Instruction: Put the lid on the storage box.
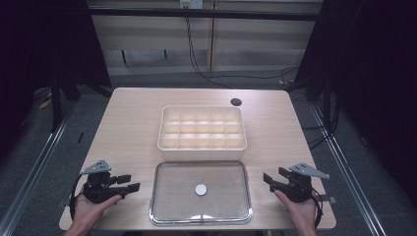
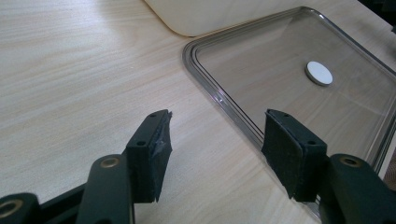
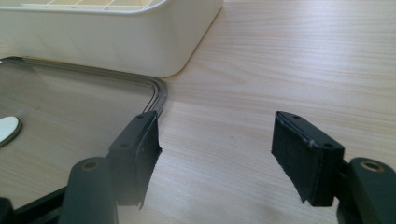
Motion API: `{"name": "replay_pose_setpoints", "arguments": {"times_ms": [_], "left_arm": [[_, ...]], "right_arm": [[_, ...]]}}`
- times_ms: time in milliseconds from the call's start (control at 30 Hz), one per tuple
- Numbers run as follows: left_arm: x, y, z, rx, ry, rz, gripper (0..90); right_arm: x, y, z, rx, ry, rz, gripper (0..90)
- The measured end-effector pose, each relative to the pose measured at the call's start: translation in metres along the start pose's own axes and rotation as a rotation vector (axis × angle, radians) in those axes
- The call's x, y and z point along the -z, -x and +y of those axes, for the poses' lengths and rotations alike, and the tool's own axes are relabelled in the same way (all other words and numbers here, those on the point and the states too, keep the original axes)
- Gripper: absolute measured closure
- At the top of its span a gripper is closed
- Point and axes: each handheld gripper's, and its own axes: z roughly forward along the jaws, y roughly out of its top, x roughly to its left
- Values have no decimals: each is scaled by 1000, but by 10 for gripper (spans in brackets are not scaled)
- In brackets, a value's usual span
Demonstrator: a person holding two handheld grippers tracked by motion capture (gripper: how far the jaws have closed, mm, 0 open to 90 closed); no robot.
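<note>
A cream organiser box (image 1: 202, 129) with several small compartments sits in the middle of the wooden table. In front of it lies a clear lid (image 1: 200, 191) with a white round disc (image 1: 201, 189) at its centre. My left gripper (image 1: 129, 183) rests at the table's front left, open, nothing between its jaws; in the left gripper view (image 2: 215, 144) the clear lid (image 2: 299, 88) and its disc (image 2: 319, 73) lie ahead to the right. My right gripper (image 1: 272, 178) stands open at the front right, its jaws (image 3: 217, 144) empty, with the lid's corner (image 3: 154, 88) and the box (image 3: 116, 42) ahead on the left.
A dark round hole (image 1: 236, 102) marks the table's far right part. Bare wood (image 1: 128, 128) stretches on both sides of the box. Cables (image 1: 211, 73) run on the floor behind the table, and metal rails (image 1: 34, 167) flank it.
</note>
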Motion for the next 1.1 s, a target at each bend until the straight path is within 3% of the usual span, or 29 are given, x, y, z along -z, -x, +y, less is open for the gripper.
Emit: {"name": "replay_pose_setpoints", "arguments": {"times_ms": [167, 300, 533, 633, 700, 767, 900, 1100], "left_arm": [[2, 0, 0, 4, 9, -2, 414], [5, 1, 0, 2, 18, -10, 427], [9, 7, 0, -31, 19, -7, 487], [9, 8, 1, -18, 25, -12, 506], [8, 10, 2, -10, 20, -2, 545], [7, 12, 3, -17, 11, 5, 547], [3, 16, 7, -26, 12, -11, 541], [-5, 19, 17, -30, 0, 20, 514]], "right_arm": [[2, -1, 0, 6, -11, -5, 341], [3, -7, 0, 2, -16, 36, 382], [8, -17, 3, -17, -55, 109, 376], [10, -21, 6, -24, -57, 141, 380], [8, -27, 7, 0, -82, 139, 405], [3, -36, 7, 46, -112, 185, 412], [-4, -44, 13, 58, -128, 217, 422], [-14, -52, 17, 70, -152, 212, 416]]}}
